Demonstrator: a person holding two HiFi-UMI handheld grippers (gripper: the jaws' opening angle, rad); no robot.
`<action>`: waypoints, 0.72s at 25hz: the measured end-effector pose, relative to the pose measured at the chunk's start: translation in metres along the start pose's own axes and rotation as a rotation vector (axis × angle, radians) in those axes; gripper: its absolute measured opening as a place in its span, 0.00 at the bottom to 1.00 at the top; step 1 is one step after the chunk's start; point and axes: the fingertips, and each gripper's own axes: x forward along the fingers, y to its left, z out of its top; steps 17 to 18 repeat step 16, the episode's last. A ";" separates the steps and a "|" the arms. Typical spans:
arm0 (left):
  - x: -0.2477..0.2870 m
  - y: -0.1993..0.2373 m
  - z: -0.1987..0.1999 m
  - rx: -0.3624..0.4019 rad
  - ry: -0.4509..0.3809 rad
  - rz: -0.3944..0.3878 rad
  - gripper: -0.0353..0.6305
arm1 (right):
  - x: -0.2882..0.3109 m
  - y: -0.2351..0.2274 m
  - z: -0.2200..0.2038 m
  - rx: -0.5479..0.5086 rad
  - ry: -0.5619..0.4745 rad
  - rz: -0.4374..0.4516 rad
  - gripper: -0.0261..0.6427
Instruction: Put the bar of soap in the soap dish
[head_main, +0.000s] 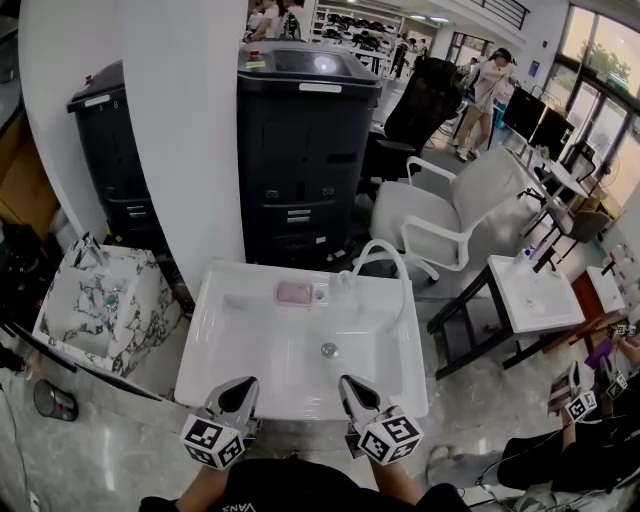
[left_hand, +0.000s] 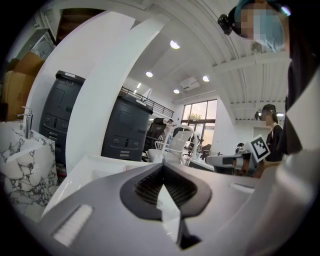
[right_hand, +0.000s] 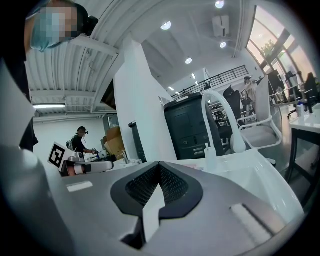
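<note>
A pink bar of soap (head_main: 295, 293) lies on the back ledge of the white sink (head_main: 230, 360). Whether a dish sits under it I cannot tell. A small clear bottle (head_main: 345, 286) (right_hand: 211, 157) stands to its right, beside the white arched faucet (head_main: 388, 256) (right_hand: 218, 114). My left gripper (head_main: 245, 386) (left_hand: 161, 168) and right gripper (head_main: 351, 384) (right_hand: 159, 165) hover over the sink's front rim, well short of the soap. Both point level toward the back. Each has its jaws shut tip to tip with nothing between them.
A drain (head_main: 329, 350) sits mid-basin. A white pillar (head_main: 180, 130) and black cabinets (head_main: 300, 150) stand behind the sink. A marble sink (head_main: 100, 300) is at left, a white chair (head_main: 450, 210) and another sink table (head_main: 535, 295) at right. Another person's grippers (head_main: 590, 395) show at far right.
</note>
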 end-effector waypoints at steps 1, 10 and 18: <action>0.000 0.000 0.000 0.001 0.001 -0.001 0.11 | 0.000 0.000 0.000 0.001 0.000 0.002 0.04; 0.002 0.003 0.000 0.005 0.009 -0.014 0.11 | 0.004 0.003 0.000 0.003 -0.010 -0.012 0.04; 0.003 0.007 0.002 0.005 0.014 -0.021 0.11 | 0.011 0.006 0.003 0.005 -0.012 -0.016 0.04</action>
